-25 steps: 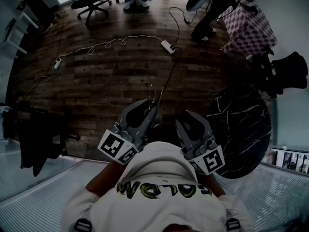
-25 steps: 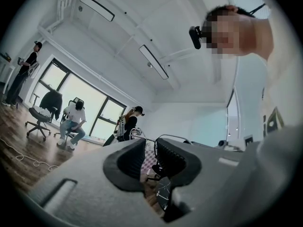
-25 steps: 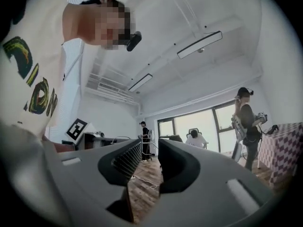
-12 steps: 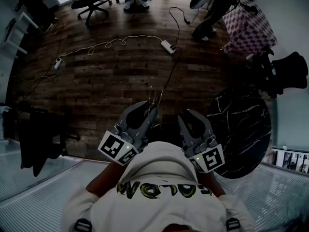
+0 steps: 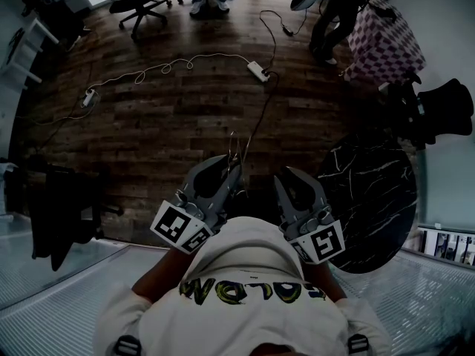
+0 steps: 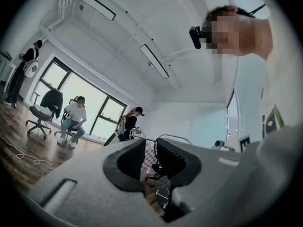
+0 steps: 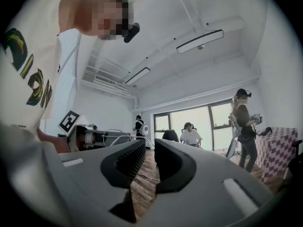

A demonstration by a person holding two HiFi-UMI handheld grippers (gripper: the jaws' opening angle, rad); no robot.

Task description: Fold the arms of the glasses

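Thin wire-framed glasses (image 5: 234,148) stick out from the tip of my left gripper (image 5: 236,167), held over the wooden floor in front of the person's chest. In the left gripper view that gripper (image 6: 150,148) is shut on the glasses (image 6: 173,137), whose wire curves off to the right. My right gripper (image 5: 286,178) is held beside it, apart from the glasses. Its jaws have just been closing. In the right gripper view my right gripper (image 7: 150,148) shows a narrow gap with nothing in it. The glasses (image 7: 113,132) are seen at the left there.
A round black marble table (image 5: 367,199) stands at the right. Cables and a power strip (image 5: 257,70) lie on the wooden floor ahead. Office chairs (image 5: 137,6), a checkered bag (image 5: 382,39) and people stand at the far end.
The right gripper has shifted slightly. The left gripper and the glasses have stayed still. A person at the far right has walked a little further right.
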